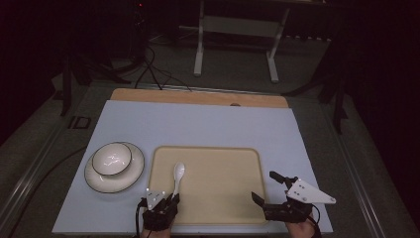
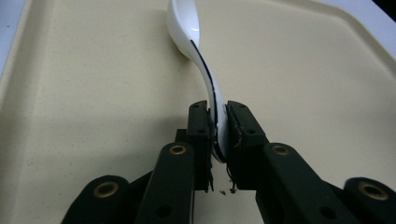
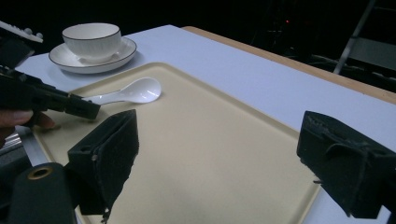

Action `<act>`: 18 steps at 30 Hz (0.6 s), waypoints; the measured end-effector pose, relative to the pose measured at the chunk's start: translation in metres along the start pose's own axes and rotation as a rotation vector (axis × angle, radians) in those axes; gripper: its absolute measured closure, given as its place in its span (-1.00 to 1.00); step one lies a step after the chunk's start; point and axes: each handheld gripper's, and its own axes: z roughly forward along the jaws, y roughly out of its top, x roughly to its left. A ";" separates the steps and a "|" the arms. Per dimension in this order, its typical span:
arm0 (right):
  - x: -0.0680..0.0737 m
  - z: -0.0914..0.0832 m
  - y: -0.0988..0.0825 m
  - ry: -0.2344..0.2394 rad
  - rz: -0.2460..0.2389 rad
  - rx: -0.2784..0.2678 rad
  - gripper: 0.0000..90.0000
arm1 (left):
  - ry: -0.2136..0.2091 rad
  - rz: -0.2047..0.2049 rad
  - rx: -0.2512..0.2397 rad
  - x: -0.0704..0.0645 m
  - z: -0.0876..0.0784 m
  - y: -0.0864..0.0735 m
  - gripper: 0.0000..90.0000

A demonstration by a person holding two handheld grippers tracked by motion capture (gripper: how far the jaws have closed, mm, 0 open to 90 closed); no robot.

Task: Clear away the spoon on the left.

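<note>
Spoon (image 2: 205, 70) handle is pinched between the two black jaws of the left gripper (image 2: 218, 133), as seen in the left gripper view: the pads are pressed against both sides of the handle's end, which is turned on edge between them. Ahead of the jaws the white handle is curved up and away, and the bowl of the spoon is found farthest from the gripper, resting on the cream tray (image 2: 93, 93).

In the high view the left gripper (image 1: 159, 208) is placed at the tray's (image 1: 218, 198) near edge, and the spoon (image 1: 178, 174) is stretched straight forward from its tips toward the tray's middle. A white bowl (image 1: 112, 158) on a saucer (image 1: 130, 179) is set forward and to the left of this gripper, off the tray, on the pale blue table top (image 1: 198, 124).

The right gripper (image 1: 270, 187) is held near the tray's near right corner with its jaws spread wide and nothing between them. From the right gripper view the spoon (image 3: 130, 92) is seen well beyond its left jaw, with the left gripper (image 3: 79, 106) closed on the handle end.
</note>
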 end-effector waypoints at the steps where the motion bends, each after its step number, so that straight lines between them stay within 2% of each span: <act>1: 0.000 0.000 0.000 0.001 0.003 0.001 -0.71 | 0.000 -0.001 0.012 0.000 0.001 0.000 0.79; 6: -0.001 0.000 0.000 0.000 0.005 0.000 -0.71 | 0.018 0.010 0.035 -0.002 0.002 0.002 0.69; 10: -0.001 0.000 0.000 0.001 0.006 0.002 -0.71 | 0.015 0.011 0.057 -0.003 0.003 0.003 0.64; 13: -0.001 0.000 0.000 0.002 0.006 0.003 -0.71 | 0.032 0.025 0.061 -0.003 0.003 0.004 0.64; 14: -0.001 0.000 0.000 0.000 0.007 0.003 -0.71 | 0.025 0.010 0.062 -0.002 0.003 0.004 0.64; 16: -0.001 0.000 0.000 0.000 0.009 0.004 -0.71 | 0.036 0.016 0.060 -0.001 0.003 0.005 0.64; 18: -0.001 0.001 -0.001 0.000 0.011 0.005 -0.71 | 0.040 0.022 0.064 -0.001 0.003 0.005 0.57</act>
